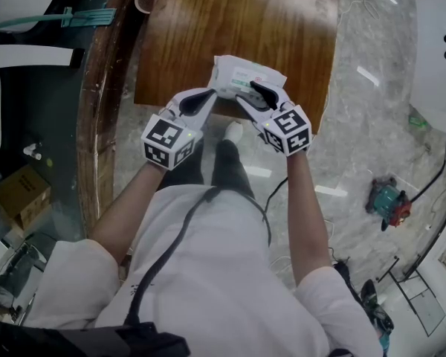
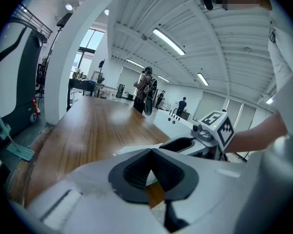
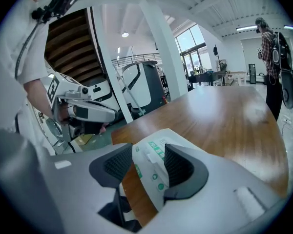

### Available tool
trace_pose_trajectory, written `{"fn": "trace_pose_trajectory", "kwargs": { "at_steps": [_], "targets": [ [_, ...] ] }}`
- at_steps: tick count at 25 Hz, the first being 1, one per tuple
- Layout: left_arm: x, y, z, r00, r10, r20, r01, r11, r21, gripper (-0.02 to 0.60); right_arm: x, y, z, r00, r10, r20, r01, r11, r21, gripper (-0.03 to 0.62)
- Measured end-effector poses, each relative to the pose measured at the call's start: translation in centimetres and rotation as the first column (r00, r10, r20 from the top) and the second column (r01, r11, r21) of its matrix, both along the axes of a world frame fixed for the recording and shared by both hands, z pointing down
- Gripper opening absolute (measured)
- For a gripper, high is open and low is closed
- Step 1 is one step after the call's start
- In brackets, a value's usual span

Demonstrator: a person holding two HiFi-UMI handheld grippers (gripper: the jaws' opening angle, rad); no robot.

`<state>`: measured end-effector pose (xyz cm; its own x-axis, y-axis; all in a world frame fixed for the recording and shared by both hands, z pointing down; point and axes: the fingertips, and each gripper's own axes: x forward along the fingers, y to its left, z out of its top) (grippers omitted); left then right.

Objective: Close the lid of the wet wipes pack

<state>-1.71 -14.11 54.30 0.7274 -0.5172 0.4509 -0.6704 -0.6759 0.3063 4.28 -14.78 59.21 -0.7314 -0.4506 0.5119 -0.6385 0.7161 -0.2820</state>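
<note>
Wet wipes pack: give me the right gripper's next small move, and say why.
Probably ease the right gripper down so a finger presses the lid flat: its fingers stand apart over the wet wipes pack, whose edge the left gripper seems to pinch.

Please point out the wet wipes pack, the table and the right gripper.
wet wipes pack (image 1: 241,73): head view, white top face.
table (image 1: 230,21): head view, bare wood.
right gripper (image 3: 149,151): right gripper view, midway between its jaws.
</note>
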Motion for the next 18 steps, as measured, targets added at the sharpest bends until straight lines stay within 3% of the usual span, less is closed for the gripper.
{"fn": "trace_pose_trajectory", "kwargs": {
  "at_steps": [13, 18],
  "targets": [
    [-0.4, -0.2, -0.3, 1.000, 0.003, -0.009, -0.003, 1.000, 0.000, 0.002, -1.1, 0.7, 1.9, 0.964, -0.100, -0.247, 0.097, 0.995, -0.025, 0.212],
    [-0.3, -0.3, -1.0, 1.000, 0.015, -0.013, -0.015, 1.000, 0.010, 0.002, -1.1, 0.8, 2.5, 0.940, -0.084, -0.330, 0.070, 0.996, -0.054, 0.212]
  ]
}}
